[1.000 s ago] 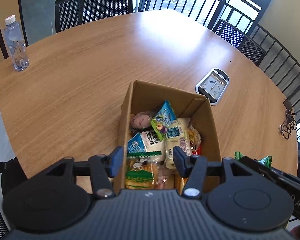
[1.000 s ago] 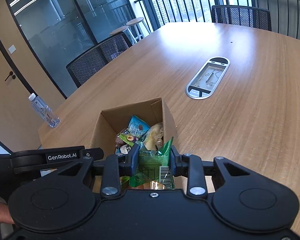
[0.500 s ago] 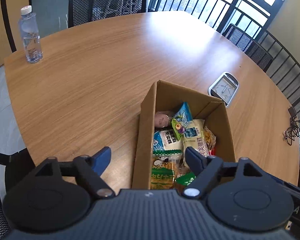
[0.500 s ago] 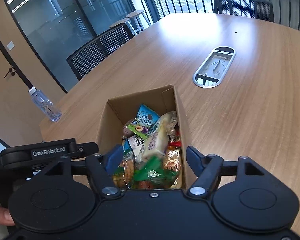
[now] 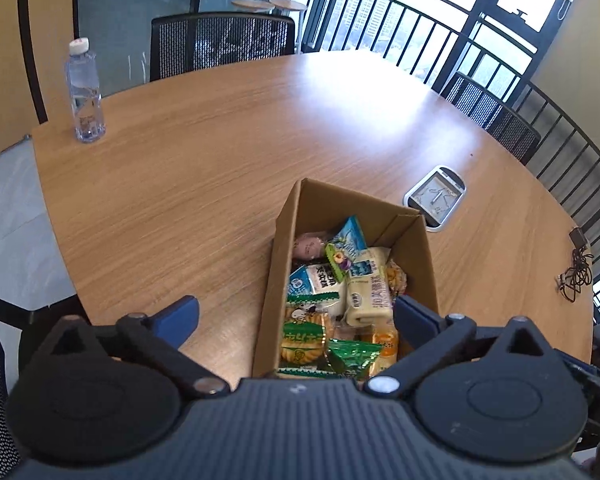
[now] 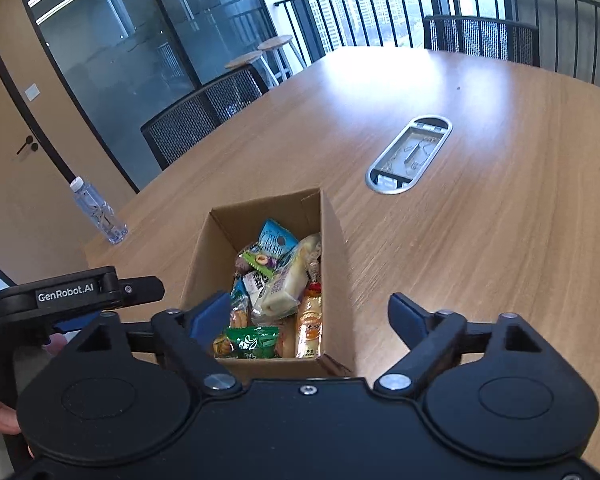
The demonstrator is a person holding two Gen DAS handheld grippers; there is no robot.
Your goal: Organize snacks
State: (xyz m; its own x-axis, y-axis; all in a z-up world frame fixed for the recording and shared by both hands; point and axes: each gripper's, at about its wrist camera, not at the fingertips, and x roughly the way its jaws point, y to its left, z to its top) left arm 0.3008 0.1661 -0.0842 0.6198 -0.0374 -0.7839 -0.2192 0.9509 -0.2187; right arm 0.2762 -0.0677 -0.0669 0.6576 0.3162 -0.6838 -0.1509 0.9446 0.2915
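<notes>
An open cardboard box [image 5: 340,204] [image 6: 336,248] stands on the round wooden table, filled with several snack packets. A green packet [image 5: 350,354] [image 6: 254,342] lies on top at the near end, beside a yellow biscuit pack [image 5: 304,338] and a cream bread pack [image 5: 368,292]. My left gripper [image 5: 296,318] is open and empty, held above the box's near end. My right gripper [image 6: 310,316] is open and empty, above the box's near end. The left gripper's body [image 6: 76,296] shows at the left of the right wrist view.
A water bottle [image 5: 85,92] [image 6: 100,212] stands near the table's far left edge. A metal cable port [image 5: 436,198] [image 6: 410,154] is set into the table beyond the box. Black cables [image 5: 576,272] lie at the right edge. Mesh chairs [image 5: 220,44] surround the table.
My right gripper opened and let go of the green packet, which now lies in the box. My left gripper opened wider. Both grippers drew back from the box.
</notes>
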